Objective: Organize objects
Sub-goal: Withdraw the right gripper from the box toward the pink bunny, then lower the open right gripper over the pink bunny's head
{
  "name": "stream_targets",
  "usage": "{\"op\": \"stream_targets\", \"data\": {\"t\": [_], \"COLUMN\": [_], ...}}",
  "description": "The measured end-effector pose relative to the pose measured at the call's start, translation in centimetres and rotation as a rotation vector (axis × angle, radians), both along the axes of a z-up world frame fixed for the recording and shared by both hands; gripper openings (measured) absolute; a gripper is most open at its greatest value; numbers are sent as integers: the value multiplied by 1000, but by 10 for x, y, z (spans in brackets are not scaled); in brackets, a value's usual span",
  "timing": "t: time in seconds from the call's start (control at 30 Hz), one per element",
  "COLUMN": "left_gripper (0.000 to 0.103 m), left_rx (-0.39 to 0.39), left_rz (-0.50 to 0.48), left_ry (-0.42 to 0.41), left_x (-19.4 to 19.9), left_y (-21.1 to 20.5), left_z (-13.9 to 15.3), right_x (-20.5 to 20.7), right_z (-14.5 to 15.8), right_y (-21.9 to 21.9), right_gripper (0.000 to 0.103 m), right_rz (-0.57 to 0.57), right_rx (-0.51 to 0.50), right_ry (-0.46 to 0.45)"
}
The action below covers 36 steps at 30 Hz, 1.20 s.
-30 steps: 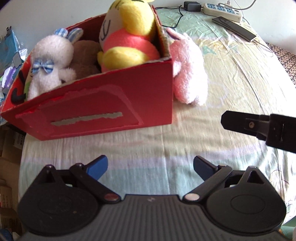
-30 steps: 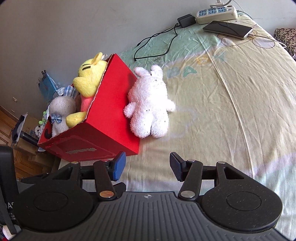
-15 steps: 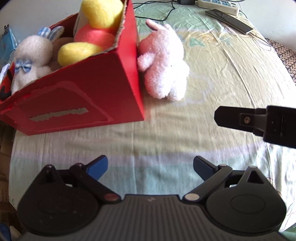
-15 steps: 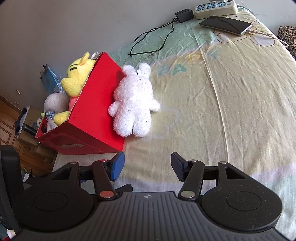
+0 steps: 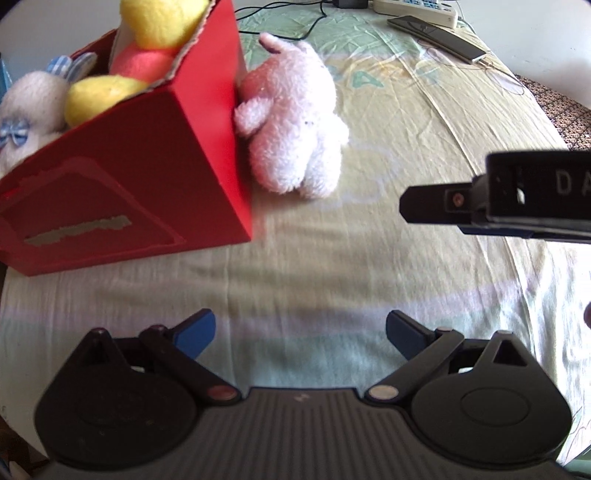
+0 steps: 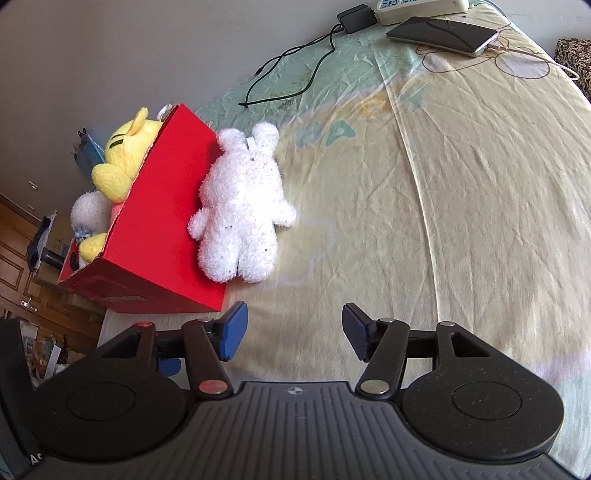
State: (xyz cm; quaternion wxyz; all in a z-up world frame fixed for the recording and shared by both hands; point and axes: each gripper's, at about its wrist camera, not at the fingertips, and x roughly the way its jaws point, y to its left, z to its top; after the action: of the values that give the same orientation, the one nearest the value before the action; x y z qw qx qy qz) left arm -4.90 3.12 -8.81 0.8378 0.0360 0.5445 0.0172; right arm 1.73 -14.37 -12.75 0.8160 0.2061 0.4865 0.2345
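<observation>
A red cardboard box (image 5: pixel 140 177) (image 6: pixel 159 229) sits at the bed's left edge. Inside it are a yellow plush (image 5: pixel 159 22) (image 6: pixel 125 155) and a white plush with a blue bow (image 5: pixel 29 103) (image 6: pixel 92 210). A fluffy pale pink-white rabbit (image 5: pixel 291 122) (image 6: pixel 240 210) lies face down on the sheet, leaning against the box's right wall. My left gripper (image 5: pixel 300 325) is open and empty, well short of the rabbit. My right gripper (image 6: pixel 294 317) also stands open with nothing between its pads, below the rabbit. One of its fingers (image 5: pixel 436 205) reaches into the left wrist view from the right.
At the far end of the bed lie a phone (image 6: pixel 443 35), a power strip (image 6: pixel 417 5), and a black charger with its cable (image 6: pixel 295 70). The yellow-green sheet (image 6: pixel 443 221) stretches right of the rabbit. Wooden furniture (image 6: pixel 22 258) stands beyond the bed's left edge.
Both grippers have drifted right and lower, so the box has slid left in view and the rabbit looms larger and more central. The right jaws have widened a little.
</observation>
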Motion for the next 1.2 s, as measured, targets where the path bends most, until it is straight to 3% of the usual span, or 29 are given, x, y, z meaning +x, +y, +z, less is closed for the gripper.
{"op": "stream_targets", "data": {"t": [0.37, 0.6, 0.83, 1.2], "left_gripper": [98, 98, 98, 98], "left_rx": [-41, -73, -77, -132], "left_rz": [-6, -6, -29, -137], "left_ry": [-44, -70, -86, -130], "left_x": [9, 7, 6, 13], "left_y": [10, 20, 19, -1], "left_z": [-6, -5, -4, 9], "right_x": [42, 71, 83, 82], "right_z": [26, 42, 19, 13], "right_y": [36, 75, 90, 39], "right_gripper": [62, 63, 63, 68], "right_rz": [59, 79, 120, 14], "right_rx": [24, -66, -122, -82], "right_ry": [-103, -226, -194, -163]}}
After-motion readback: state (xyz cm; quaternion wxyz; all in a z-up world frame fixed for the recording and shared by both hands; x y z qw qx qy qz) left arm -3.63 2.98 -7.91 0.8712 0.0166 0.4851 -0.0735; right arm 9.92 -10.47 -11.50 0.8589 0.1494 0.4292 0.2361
